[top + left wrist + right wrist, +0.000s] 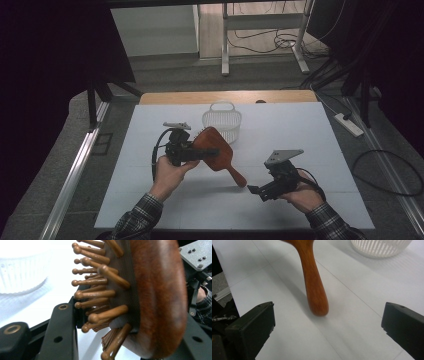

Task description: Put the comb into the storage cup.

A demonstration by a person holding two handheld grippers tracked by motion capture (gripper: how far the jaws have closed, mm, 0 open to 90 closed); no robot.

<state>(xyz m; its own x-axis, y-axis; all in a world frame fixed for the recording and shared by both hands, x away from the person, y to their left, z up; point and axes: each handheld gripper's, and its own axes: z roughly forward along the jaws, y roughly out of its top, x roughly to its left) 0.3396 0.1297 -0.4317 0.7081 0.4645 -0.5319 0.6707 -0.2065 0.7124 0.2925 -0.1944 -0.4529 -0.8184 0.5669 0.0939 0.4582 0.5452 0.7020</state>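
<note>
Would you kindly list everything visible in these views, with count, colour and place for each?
hairbrush: one, reddish-brown wood, its head clamped in the left gripper, handle pointing toward the right gripper
basket: one, white, slatted, on the table behind the hairbrush
table: one, white top with a wooden far edge
power strip: one, white, on the floor to the right of the table
left gripper: one, black, shut on the hairbrush
right gripper: one, black, fingers wide open, near the handle tip
sleeves: two, plaid, bottom edge

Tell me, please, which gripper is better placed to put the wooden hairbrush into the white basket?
Left, probably. The left gripper is already shut on the hairbrush head, close to the basket. The right gripper is open, empty, and farther away, near the handle end.
</note>
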